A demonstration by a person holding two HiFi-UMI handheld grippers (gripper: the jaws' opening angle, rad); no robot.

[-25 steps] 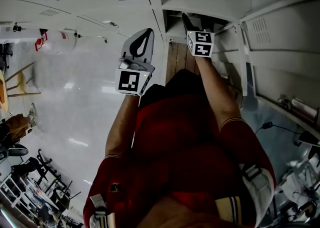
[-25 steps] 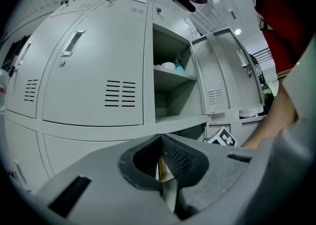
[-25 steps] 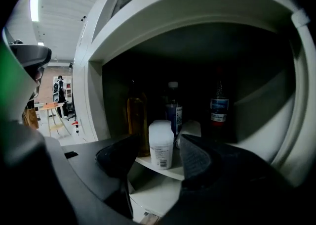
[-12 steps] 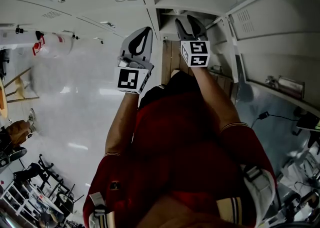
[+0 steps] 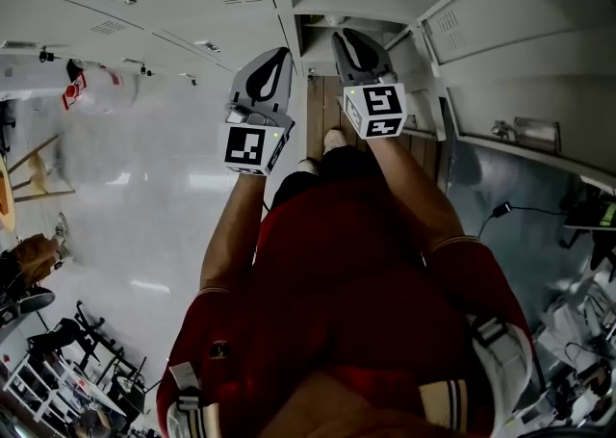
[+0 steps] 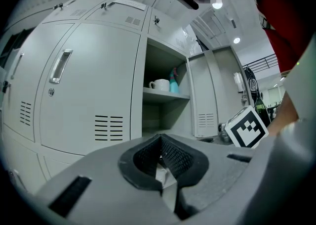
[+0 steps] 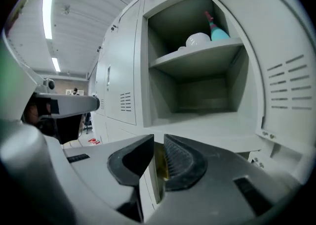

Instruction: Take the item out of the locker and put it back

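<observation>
The open locker [image 7: 197, 56] has a shelf with a white mug [image 7: 197, 39] and a teal spray bottle [image 7: 216, 30] on it. The mug [image 6: 160, 85] and the bottle [image 6: 174, 84] also show in the left gripper view. My right gripper [image 7: 158, 145] is in front of the lower compartment, outside it. Its jaws are closing, a narrow gap remains and nothing is between them. My left gripper [image 6: 160, 145] hangs to the left of the opening, with its jaws together and empty. Both the left gripper [image 5: 269, 65] and the right gripper [image 5: 351, 46] point at the lockers in the head view.
The locker's door [image 7: 281, 75] stands swung open on the right. Closed grey locker doors [image 6: 84, 80] with handles and vents fill the left. A wooden strip of floor [image 5: 322, 114] runs below the lockers. A cable and equipment [image 5: 500, 210] lie at the right.
My right gripper has drawn back from the locker opening toward my body and its jaws have narrowed. The left gripper has barely moved.
</observation>
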